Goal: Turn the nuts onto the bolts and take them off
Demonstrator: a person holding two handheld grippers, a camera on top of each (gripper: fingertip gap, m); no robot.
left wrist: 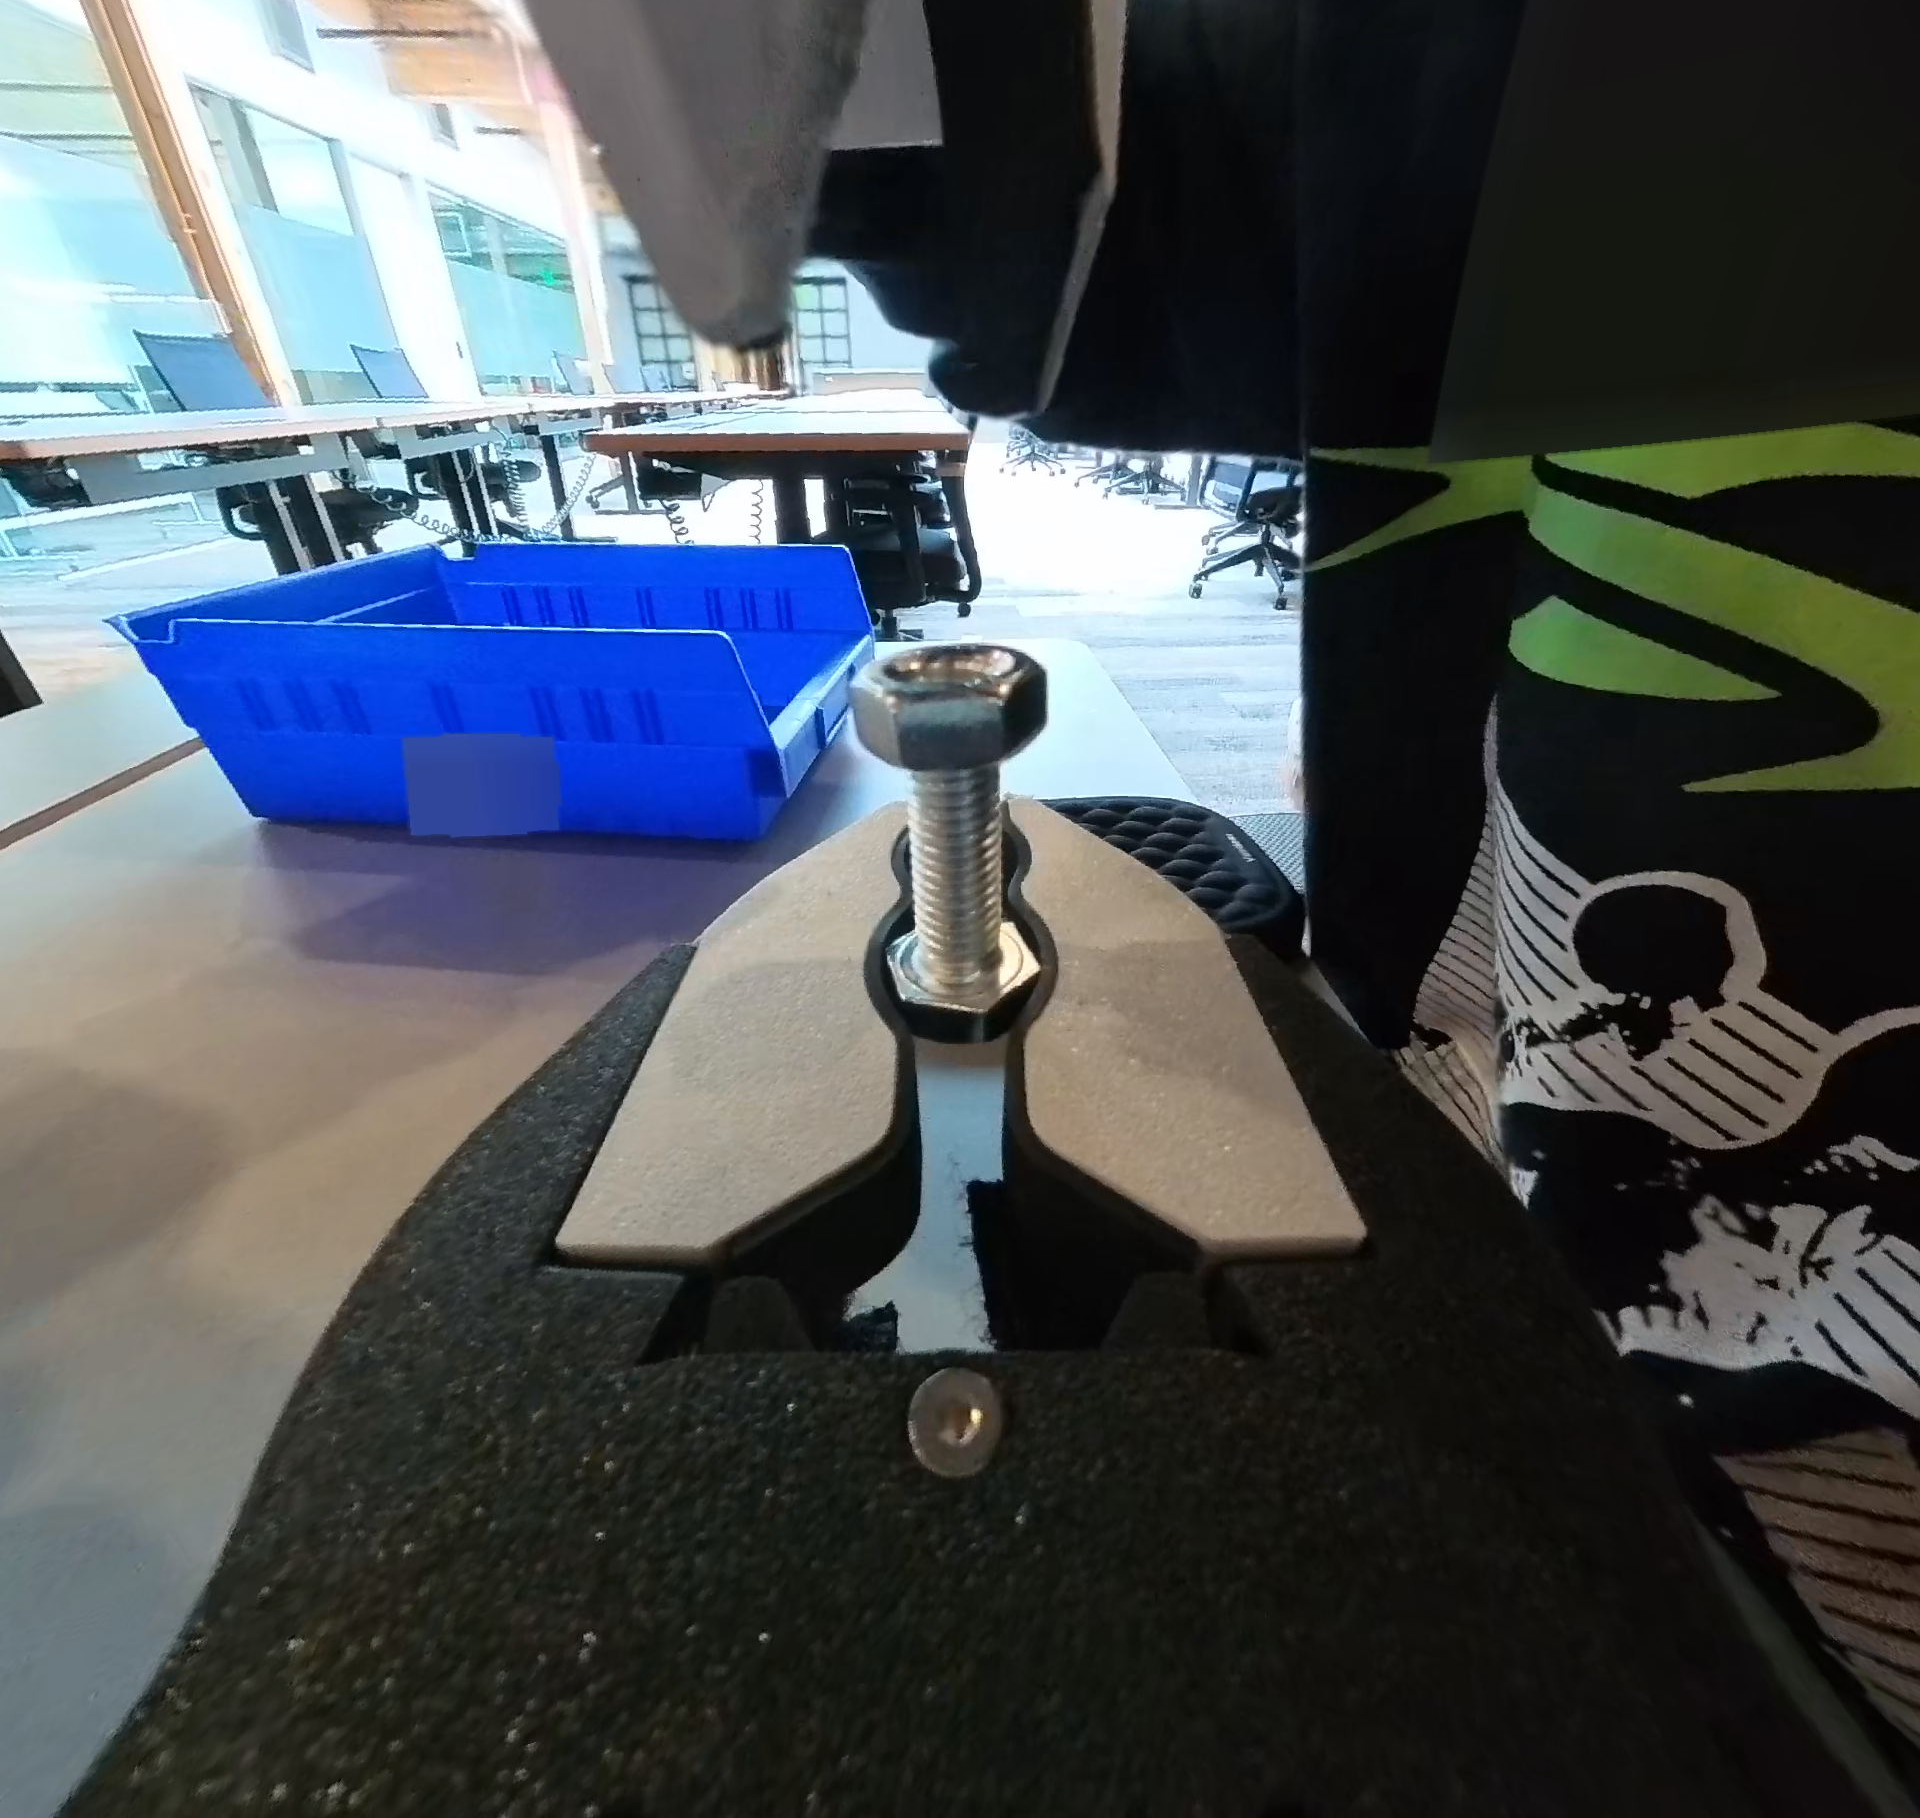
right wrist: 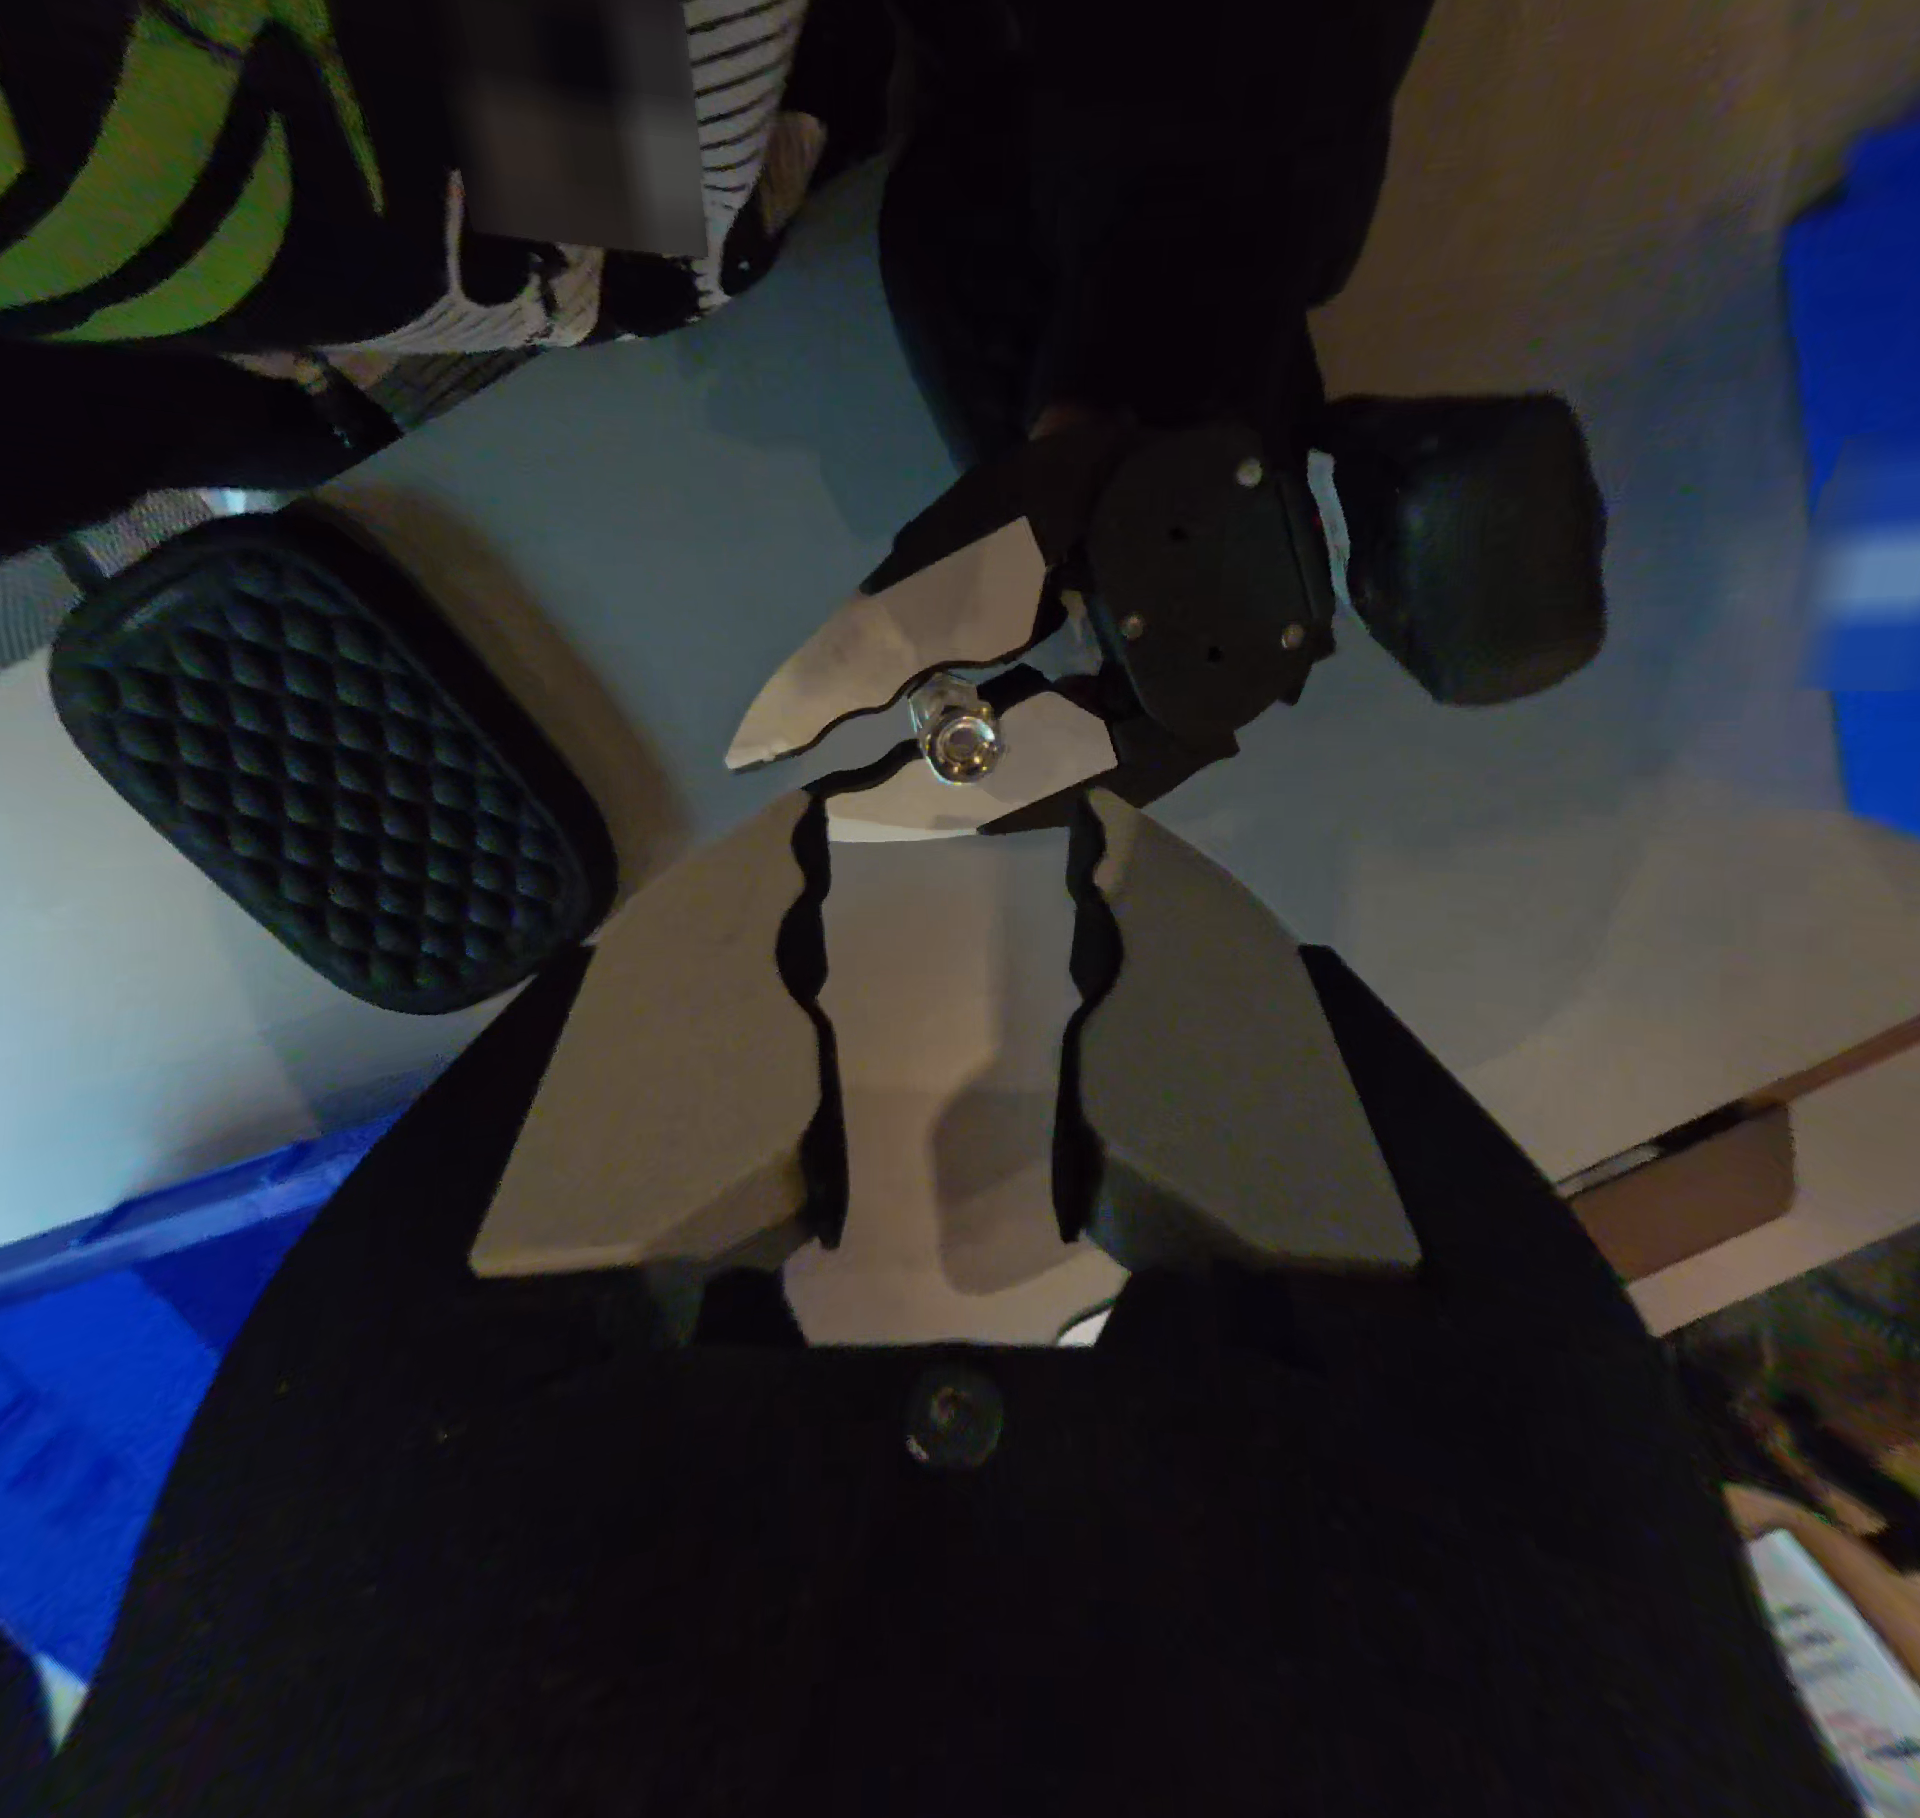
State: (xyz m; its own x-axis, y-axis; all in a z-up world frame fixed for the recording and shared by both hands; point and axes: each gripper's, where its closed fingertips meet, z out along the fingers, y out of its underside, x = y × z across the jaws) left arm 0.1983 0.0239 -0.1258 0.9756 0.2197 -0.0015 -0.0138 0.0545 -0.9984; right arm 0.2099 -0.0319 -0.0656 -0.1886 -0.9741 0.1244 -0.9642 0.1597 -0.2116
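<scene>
My left gripper (left wrist: 956, 927): narrowed onto one bolt (left wrist: 954, 885); my two grey fingers (left wrist: 790, 1041) pinch it low on the threaded shaft, so it stands upright between them.
Bolt: one, silver, hex head (left wrist: 948, 703) at the top, clear above my fingertips.
Nut (left wrist: 961, 984): one, silver, threaded on the shaft down at the level of my fingers, sitting in the notch between them.
My right gripper (right wrist: 954, 838): spread wide and holding nothing; its fingers (right wrist: 675, 1072) hang above the bolt, looking down onto its head, apart from it.
Right gripper seen from the left view: a blurred grey finger (left wrist: 717, 137) high above the bolt, not touching it.
Left gripper seen from the right view (right wrist: 914, 729): its two fingers pressed around the shiny bolt (right wrist: 961, 734), just beyond my right fingertips.
Table (left wrist: 208, 1041): one pale grey top under both grippers.
Blue bin (left wrist: 499, 708): one, on the far left of the table, well apart from the bolt.
Black padded rest (right wrist: 322, 792): one, quilted, lying on the table near the bolt.
Person: a black sleeve and a patterned black, green and white shirt (left wrist: 1662, 833) on the right.
</scene>
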